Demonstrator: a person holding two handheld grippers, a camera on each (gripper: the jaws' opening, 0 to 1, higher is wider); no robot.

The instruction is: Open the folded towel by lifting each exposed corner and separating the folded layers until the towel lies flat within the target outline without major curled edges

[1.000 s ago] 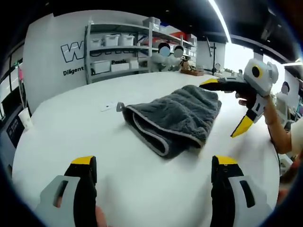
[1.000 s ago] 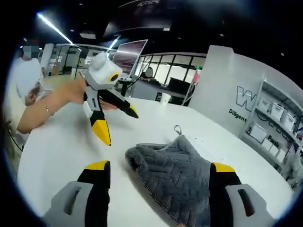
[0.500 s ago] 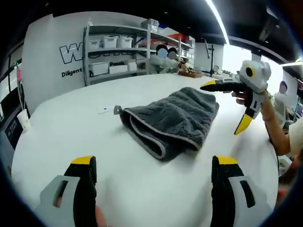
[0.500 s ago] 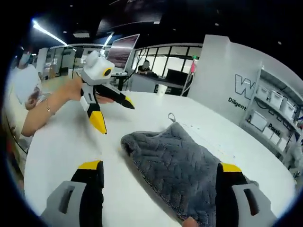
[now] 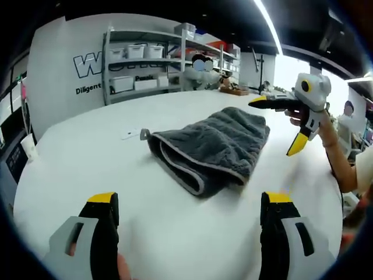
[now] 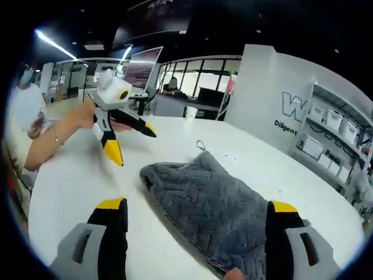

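A grey towel (image 5: 213, 144) lies folded on a white table (image 5: 87, 169), and everything else is placed here in relation to it. In the left gripper view the fold shows as a thick doubled edge with a pale trim on the side nearest the camera, and a small hanging loop (image 5: 143, 134) sticks out from the towel's corner toward the shelving (image 5: 151, 58) that stands against the white wall beyond the table. A small pale scrap (image 5: 128, 135) rests on the table just beside that loop.

The left gripper (image 5: 189, 210) hangs short of the towel's folded edge, its two yellow-tipped jaws spread wide with bare tabletop between them, touching nothing. In the right gripper view it shows on the far side of the towel from the camera (image 6: 129, 143), held up off the table by a hand (image 6: 87, 119), its two jaws splayed apart.

The right gripper (image 6: 197, 216) sits at the towel's rounded end, jaws wide apart and pinching nothing; one jaw stands over bare table just beside the towel and the other over the towel's far edge, though contact with the cloth cannot be judged. In the left gripper view the same tool (image 5: 280, 125) hovers just beyond the towel's far end, above the table, jaws splayed, held by a hand (image 5: 317, 125).

In the right gripper view the towel's (image 6: 204, 201) woven zigzag texture is plain, with its loop (image 6: 201, 146) pointing away from the camera.
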